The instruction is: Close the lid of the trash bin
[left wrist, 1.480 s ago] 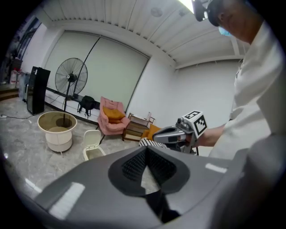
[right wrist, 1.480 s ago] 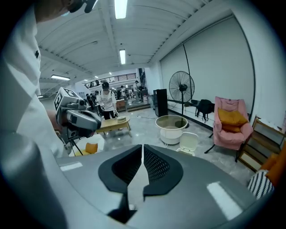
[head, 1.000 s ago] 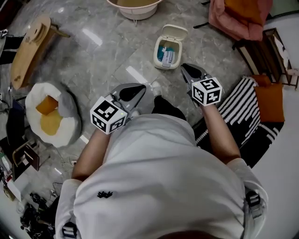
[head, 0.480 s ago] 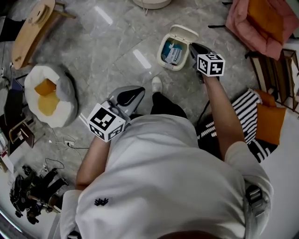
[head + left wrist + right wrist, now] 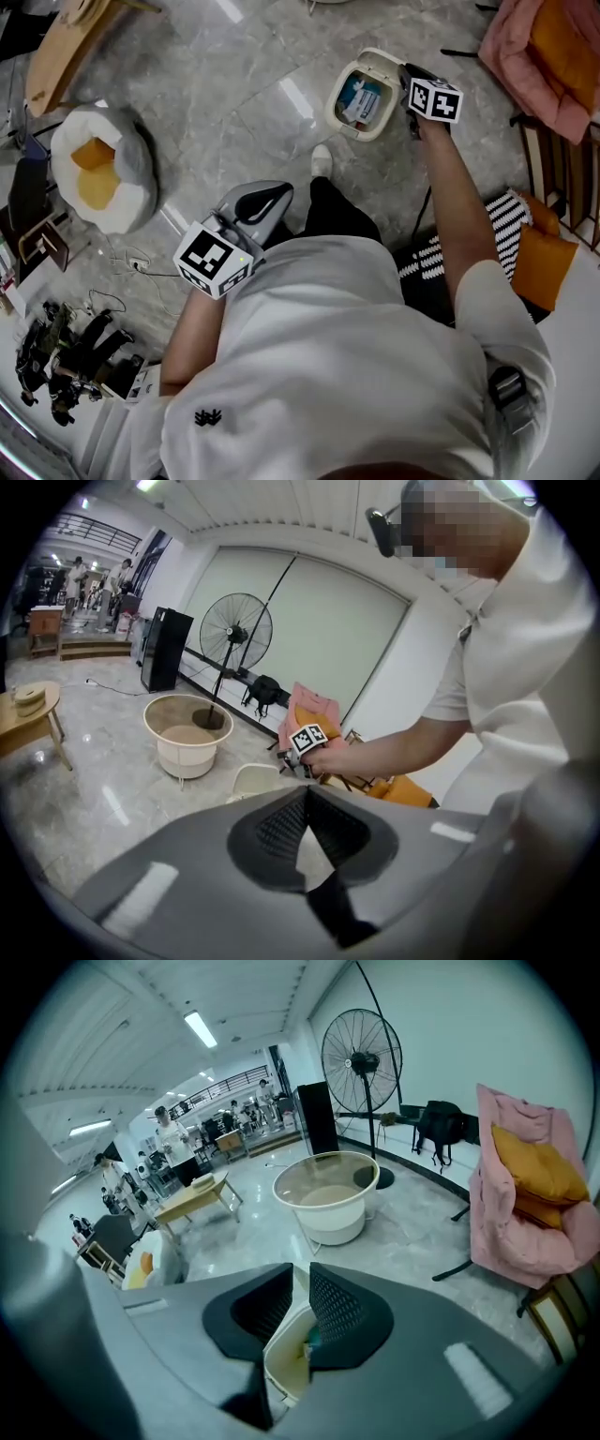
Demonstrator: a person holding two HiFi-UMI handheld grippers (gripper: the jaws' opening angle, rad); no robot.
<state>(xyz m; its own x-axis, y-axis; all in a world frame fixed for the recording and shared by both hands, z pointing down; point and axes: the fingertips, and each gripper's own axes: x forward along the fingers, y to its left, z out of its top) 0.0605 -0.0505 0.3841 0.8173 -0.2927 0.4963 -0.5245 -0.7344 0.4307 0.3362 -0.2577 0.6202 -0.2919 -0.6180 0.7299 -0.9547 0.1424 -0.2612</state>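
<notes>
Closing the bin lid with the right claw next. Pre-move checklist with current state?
1. Lid of the trash bin open and in view: ok.
2. Right claw close to the lid: ok, at the bin's right edge in the head view.
3. Right claw touching the lid: cannot tell.
4. Right jaws free: ok, a narrow gap between them, nothing held.
5. Contents below the rim, so the lid can seat: cannot tell.
6. Left claw clear of the bin: ok, jaws together, well apart from it.
</notes>
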